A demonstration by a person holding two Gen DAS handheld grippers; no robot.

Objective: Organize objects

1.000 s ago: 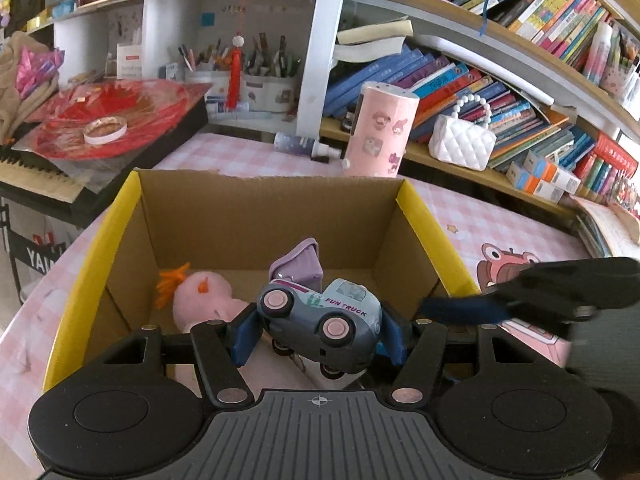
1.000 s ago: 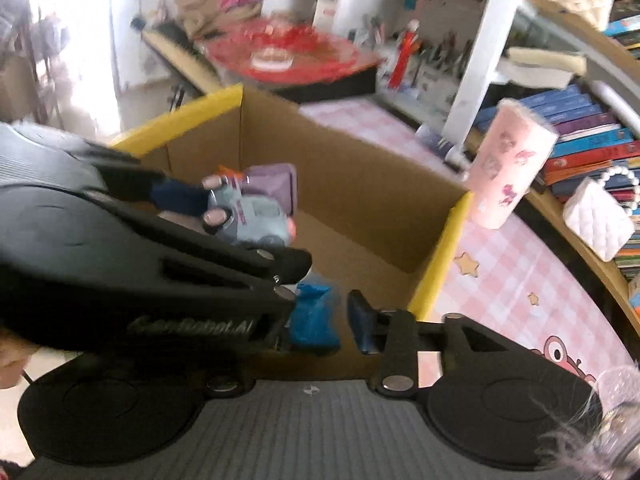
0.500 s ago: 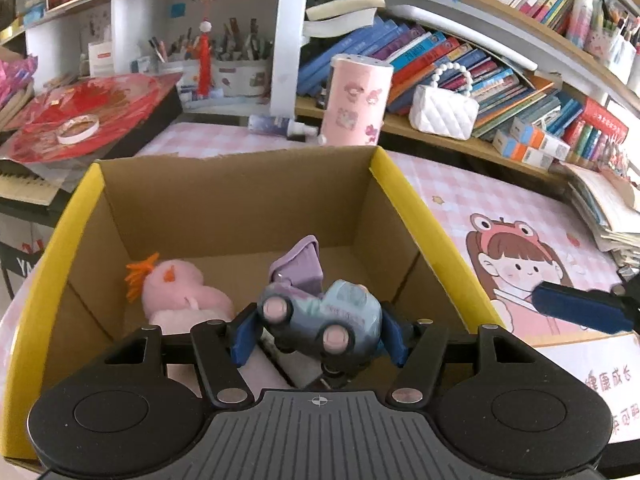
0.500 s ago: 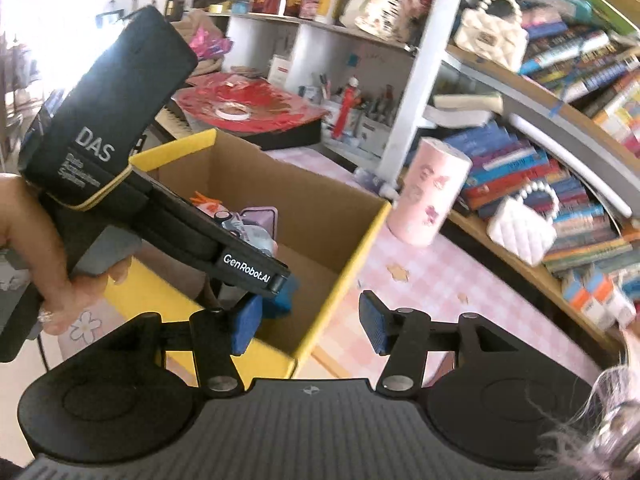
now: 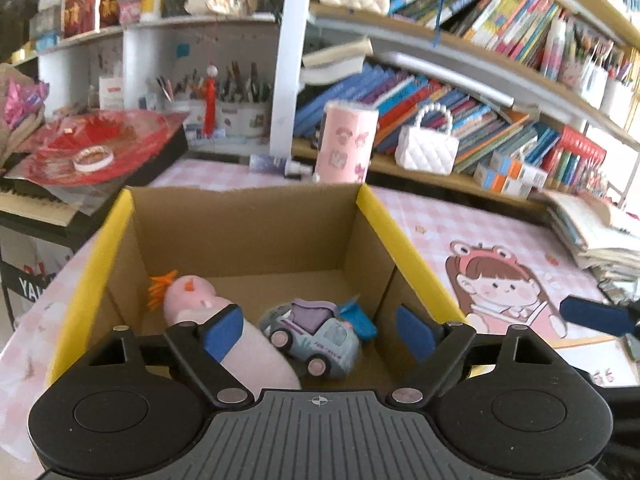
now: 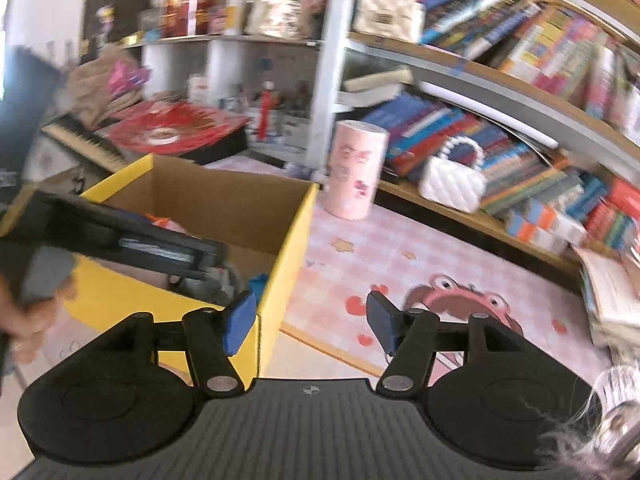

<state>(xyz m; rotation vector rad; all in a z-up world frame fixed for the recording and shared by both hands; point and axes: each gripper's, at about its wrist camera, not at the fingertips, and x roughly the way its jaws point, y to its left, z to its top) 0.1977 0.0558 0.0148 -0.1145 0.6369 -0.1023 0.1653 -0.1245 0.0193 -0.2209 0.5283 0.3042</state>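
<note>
A cardboard box with yellow rims stands on the pink table. Inside it lie a grey-blue toy truck, a pink plush toy and a small blue item. My left gripper is open and empty above the box, the truck lying between and below its pads. My right gripper is open and empty, over the box's right wall and the table. The left gripper's body shows in the right wrist view over the box.
A pink cylinder and a white quilted handbag stand behind the box by bookshelves. A red platter with a tape roll lies on a keyboard at the left. A cartoon mat covers the table at the right; stacked books lie beyond.
My left gripper has opened and let go of the toy truck, which now lies on the box floor. My right gripper has swung right, away from the box.
</note>
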